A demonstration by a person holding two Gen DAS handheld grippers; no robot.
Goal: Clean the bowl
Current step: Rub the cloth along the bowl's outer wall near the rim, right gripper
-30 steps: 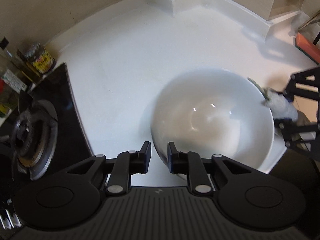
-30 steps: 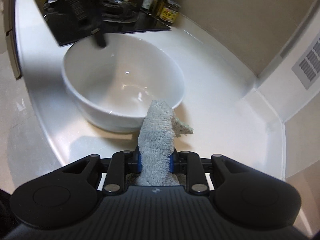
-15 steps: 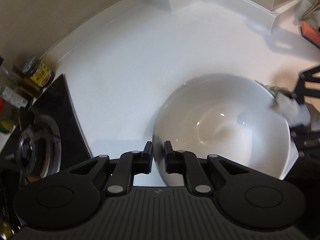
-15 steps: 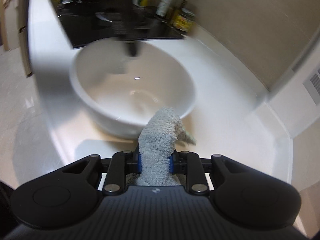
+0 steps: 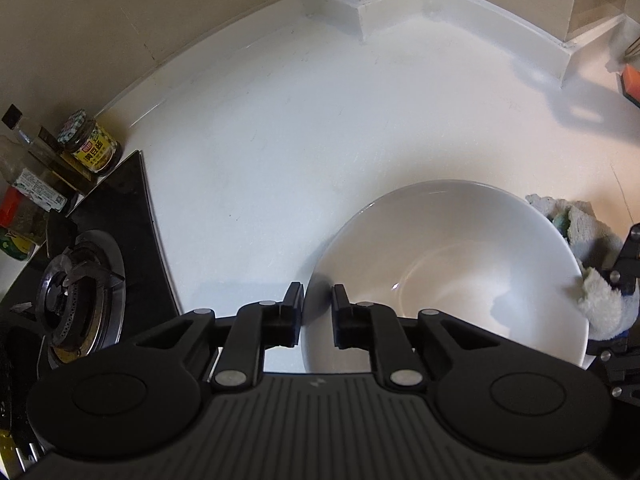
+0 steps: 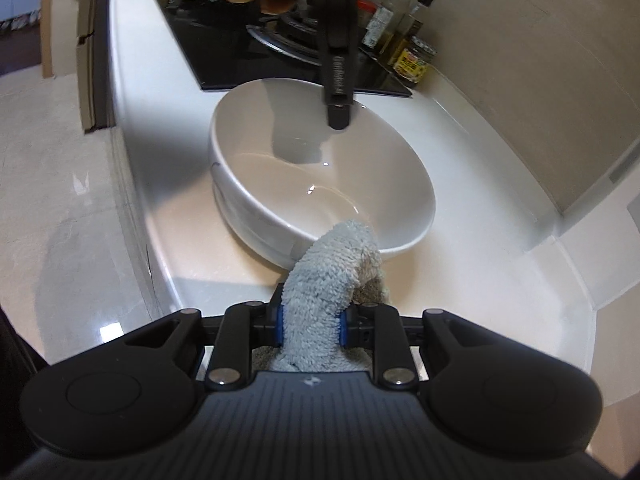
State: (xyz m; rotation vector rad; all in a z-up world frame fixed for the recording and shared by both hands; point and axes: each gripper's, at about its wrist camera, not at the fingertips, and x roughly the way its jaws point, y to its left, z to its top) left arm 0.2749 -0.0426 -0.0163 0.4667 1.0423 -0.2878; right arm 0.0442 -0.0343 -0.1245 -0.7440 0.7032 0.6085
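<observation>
A large white bowl (image 5: 448, 276) stands on the white counter (image 5: 300, 128); it also shows in the right wrist view (image 6: 320, 172). My left gripper (image 5: 318, 308) is shut on the bowl's near rim, one finger outside and one inside; it shows from the far side in the right wrist view (image 6: 338, 116). My right gripper (image 6: 311, 322) is shut on a grey-white terry cloth (image 6: 332, 280), whose folded tip droops over the bowl's rim. The cloth also shows at the bowl's right edge in the left wrist view (image 5: 600, 308).
A black gas hob (image 5: 80, 280) with a burner lies left of the bowl. Jars and bottles (image 5: 88, 148) stand behind it against the wall (image 6: 404, 40). The counter's front edge (image 6: 132, 200) drops to a tiled floor. An orange box (image 5: 632, 80) sits far right.
The right gripper has brought the cloth forward so its tip now hangs over the bowl's rim. The left gripper has stayed clamped on the opposite rim.
</observation>
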